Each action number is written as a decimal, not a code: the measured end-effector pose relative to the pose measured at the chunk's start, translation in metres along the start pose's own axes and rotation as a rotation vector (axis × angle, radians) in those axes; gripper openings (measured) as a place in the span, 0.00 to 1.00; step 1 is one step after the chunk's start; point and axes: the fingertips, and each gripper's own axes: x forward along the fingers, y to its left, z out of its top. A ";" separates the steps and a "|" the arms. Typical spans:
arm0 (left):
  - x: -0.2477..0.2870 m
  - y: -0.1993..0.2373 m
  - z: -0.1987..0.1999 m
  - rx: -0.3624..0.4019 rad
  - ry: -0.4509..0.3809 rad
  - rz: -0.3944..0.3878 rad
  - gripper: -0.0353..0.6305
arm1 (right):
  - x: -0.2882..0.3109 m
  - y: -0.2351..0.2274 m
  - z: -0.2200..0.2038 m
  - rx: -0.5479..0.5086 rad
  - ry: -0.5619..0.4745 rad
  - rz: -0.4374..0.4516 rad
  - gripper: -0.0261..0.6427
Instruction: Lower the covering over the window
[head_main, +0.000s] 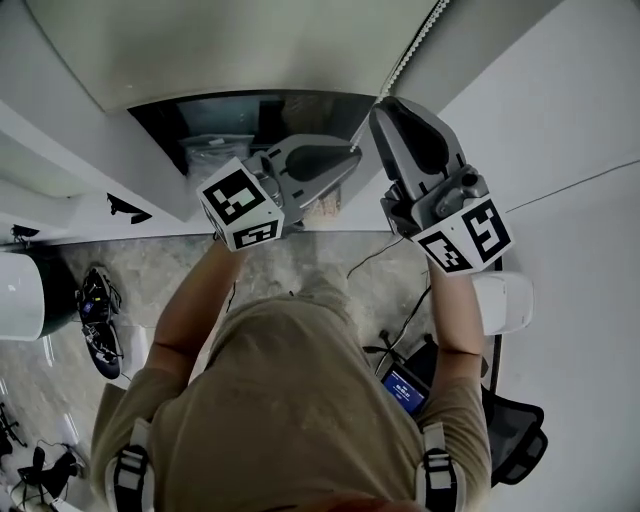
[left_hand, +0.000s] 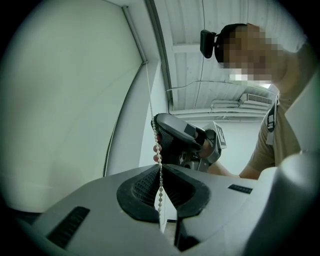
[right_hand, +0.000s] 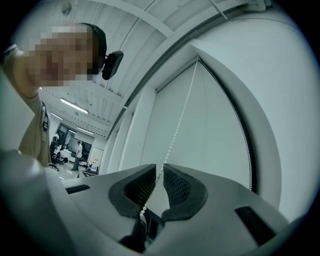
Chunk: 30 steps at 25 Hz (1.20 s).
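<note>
pinching the chain (left_hand: 160, 187), the left gripper (left_hand: 160, 169) has its fingers (left_hand: 136, 187) closed almost together, with the beads caught at the tips and running on down between the pads. the chain stands close to upright. its long axis goes from those fingers straight up along the right edge of the blind (left_hand: 65, 100), which fills the left of that gripper's view. in the head view the blind covers the upper part of the window (head_main: 250, 120), with dark glass showing under its bottom edge. just right of the left gripper and higher, the right gripper (right_hand: 159, 172) likewise has its fingers (right_hand: 179, 187) shut on the beads. from them the chain rises, leaning slightly right, toward the blind's top.
</note>
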 end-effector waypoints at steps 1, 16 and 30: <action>0.008 0.000 -0.001 -0.007 0.003 0.003 0.09 | -0.004 -0.007 0.002 0.007 0.000 0.010 0.09; 0.038 0.009 -0.015 -0.067 -0.036 -0.002 0.09 | -0.002 -0.040 -0.003 0.069 0.007 0.051 0.10; 0.040 0.005 -0.017 -0.081 -0.059 -0.046 0.09 | -0.004 -0.045 0.007 0.099 -0.079 0.026 0.10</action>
